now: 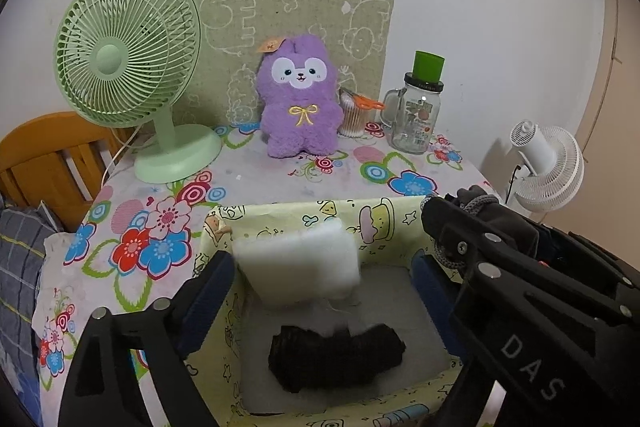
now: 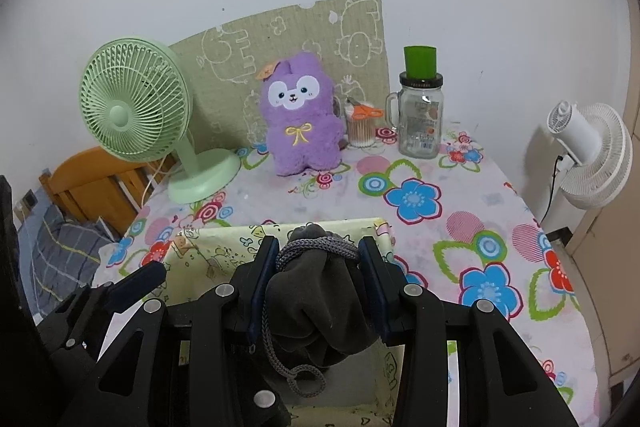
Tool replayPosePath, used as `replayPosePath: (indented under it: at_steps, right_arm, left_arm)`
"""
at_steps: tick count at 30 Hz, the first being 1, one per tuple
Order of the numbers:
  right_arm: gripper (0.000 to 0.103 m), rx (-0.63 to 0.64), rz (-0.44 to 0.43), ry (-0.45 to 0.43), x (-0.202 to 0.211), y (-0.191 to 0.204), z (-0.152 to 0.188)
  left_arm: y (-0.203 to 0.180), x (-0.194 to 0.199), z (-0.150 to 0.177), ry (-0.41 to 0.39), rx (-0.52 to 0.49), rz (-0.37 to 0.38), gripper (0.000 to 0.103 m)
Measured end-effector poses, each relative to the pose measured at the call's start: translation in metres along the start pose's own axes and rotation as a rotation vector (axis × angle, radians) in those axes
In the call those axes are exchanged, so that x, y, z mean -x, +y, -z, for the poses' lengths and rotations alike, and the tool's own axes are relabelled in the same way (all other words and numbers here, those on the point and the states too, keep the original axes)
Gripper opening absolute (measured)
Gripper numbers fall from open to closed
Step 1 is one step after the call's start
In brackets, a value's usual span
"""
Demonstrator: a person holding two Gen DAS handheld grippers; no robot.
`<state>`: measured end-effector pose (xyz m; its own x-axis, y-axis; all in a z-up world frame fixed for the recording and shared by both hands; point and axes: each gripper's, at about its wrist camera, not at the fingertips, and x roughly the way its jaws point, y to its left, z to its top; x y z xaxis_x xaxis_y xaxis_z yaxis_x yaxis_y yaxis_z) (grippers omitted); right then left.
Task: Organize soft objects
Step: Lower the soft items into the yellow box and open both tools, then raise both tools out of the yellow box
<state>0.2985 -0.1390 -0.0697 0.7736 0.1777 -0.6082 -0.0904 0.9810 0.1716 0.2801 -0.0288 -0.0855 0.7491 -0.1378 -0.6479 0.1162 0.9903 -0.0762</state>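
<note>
The left claw (image 1: 322, 285) stands released, its blue-padded fingers (image 1: 208, 291) spread wide over a yellow cartoon-print fabric bin (image 1: 372, 223) that sits on the flower-patterned surface (image 1: 160, 227); between the fingers, touching neither pad, a white foam pad (image 1: 300, 263) appears blurred above the bin's pale floor, tilted against the far wall side; whether it rests on anything cannot be told; a dark knitted item (image 1: 336, 355) lies on the bin floor nearer the camera. The right claw (image 2: 318, 267) is clenched on a dark grey drawstring pouch (image 2: 316, 307), both blue pads pressing its gathered neck, with a grey braided cord (image 2: 316, 251) wound round the top and a loop of it hanging below; the pouch is held above the near part of the same bin (image 2: 208, 251), and the left wrist view shows this claw (image 1: 430, 205) at the bin's right wall. At the back of the surface stand a green desk fan (image 1: 128, 67), a purple plush toy (image 1: 300, 99) propped upright against a patterned board (image 1: 360, 23), a small cup of cotton swabs (image 1: 352, 119) with orange scissors (image 1: 368, 103) on top, and a glass handled jar (image 1: 416, 115) topped by a green cup (image 1: 429, 66); a white fan (image 1: 548, 167) stands off the right edge; a wooden bed frame (image 1: 48, 155) and checked bedding (image 1: 20, 267) lie to the left.
</note>
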Motion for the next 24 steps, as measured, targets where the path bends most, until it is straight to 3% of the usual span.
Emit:
replayPosePath:
  at_steps: [7,9,11,24]
  right_arm:
    - [0.048,0.032,0.002,0.002,-0.010,0.006,-0.001]
    - [0.062,0.042,0.003,0.001,-0.012,0.008,-0.001]
    - [0.089,0.050,0.017,-0.018,-0.010,0.008,-0.001]
    - [0.103,0.059,0.050,-0.043,0.017,0.010,-0.004]
  left_arm:
    - [-0.001,-0.006,0.002,0.016,-0.016,0.007,0.098]
    - [-0.001,-0.007,0.002,0.016,-0.018,-0.002,0.099]
    - [0.001,-0.006,0.002,0.015,-0.013,0.005,0.099]
    - [-0.010,0.022,-0.003,-0.036,-0.045,-0.038,0.103]
